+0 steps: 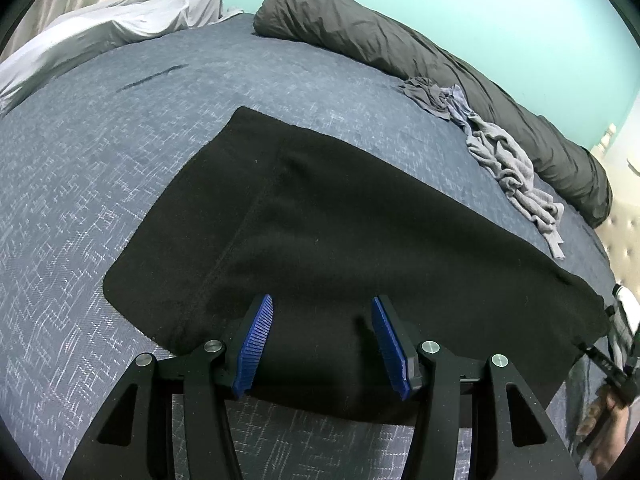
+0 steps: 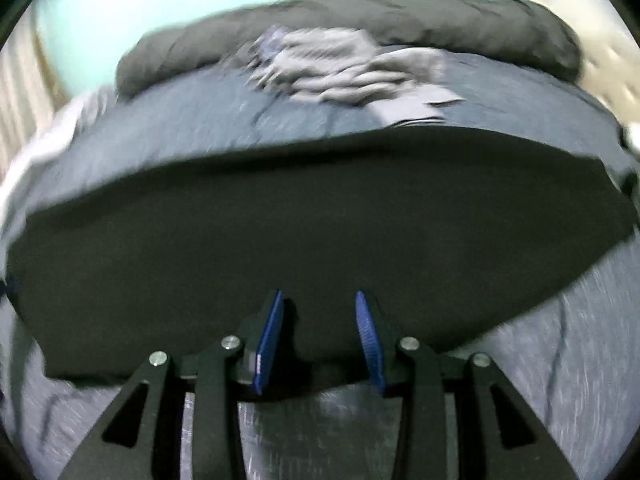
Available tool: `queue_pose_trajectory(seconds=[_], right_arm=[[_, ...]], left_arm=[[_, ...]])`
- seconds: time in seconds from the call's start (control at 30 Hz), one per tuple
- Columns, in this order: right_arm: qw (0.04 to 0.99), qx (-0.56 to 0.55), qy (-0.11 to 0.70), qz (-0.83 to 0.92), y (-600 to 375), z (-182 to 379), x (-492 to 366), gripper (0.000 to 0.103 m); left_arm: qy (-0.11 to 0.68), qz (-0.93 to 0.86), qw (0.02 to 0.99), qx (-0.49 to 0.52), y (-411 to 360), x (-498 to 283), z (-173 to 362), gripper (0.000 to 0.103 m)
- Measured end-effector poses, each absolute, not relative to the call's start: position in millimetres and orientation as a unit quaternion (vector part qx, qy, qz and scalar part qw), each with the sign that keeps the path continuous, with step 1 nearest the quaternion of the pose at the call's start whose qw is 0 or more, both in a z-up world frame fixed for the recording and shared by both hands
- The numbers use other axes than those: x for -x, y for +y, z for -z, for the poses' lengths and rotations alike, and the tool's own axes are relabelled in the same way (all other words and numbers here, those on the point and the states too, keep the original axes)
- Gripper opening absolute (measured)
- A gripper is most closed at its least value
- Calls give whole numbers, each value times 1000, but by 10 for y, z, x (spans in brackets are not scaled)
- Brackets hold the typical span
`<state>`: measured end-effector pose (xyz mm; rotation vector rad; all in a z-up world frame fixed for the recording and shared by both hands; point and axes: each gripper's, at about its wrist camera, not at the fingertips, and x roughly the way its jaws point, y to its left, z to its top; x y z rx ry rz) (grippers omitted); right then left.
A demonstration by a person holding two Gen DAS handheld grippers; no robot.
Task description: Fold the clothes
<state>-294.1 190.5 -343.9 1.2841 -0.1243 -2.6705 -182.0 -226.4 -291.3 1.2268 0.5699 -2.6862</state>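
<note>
With the black garment point(image 1: 352, 232) lying flat on the bed point(image 1: 100, 160), both the left gripper point(image 1: 322, 344) and right gripper point(image 2: 319, 340), fingers apart and empty over its near edge, should pinch matching corners before folding evenly

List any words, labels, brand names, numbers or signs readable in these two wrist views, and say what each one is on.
None can be read in either view.
black garment: no print or tag visible.
blue bedcover: woven pattern only, no lettering.
grey crumpled clothes: no visible text.
right gripper: a small pale mark on one blue pad, too small and blurred to read.
</note>
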Motion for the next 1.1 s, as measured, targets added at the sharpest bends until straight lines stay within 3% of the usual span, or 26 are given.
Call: queue_pose_trajectory(seconds=[0.2,0.37,0.67,1.1], right_arm=[[54,-420,-109,899,2299,3329,2646,39],[144,-425,-137,883,1927,3344,2338,39],[289,-436,-30,852,546,3391,2067,44],[294,-443,97,841,-267,3548,2080,44]], left_arm=[[200,891,69,-401,-2305,1764,2872,56],[195,892,66,-403,-2303,1738,2867,58],[206,896,71,-388,-2403,1511,2742,58],[223,897,75,-374,-2602,1267,2694,58]])
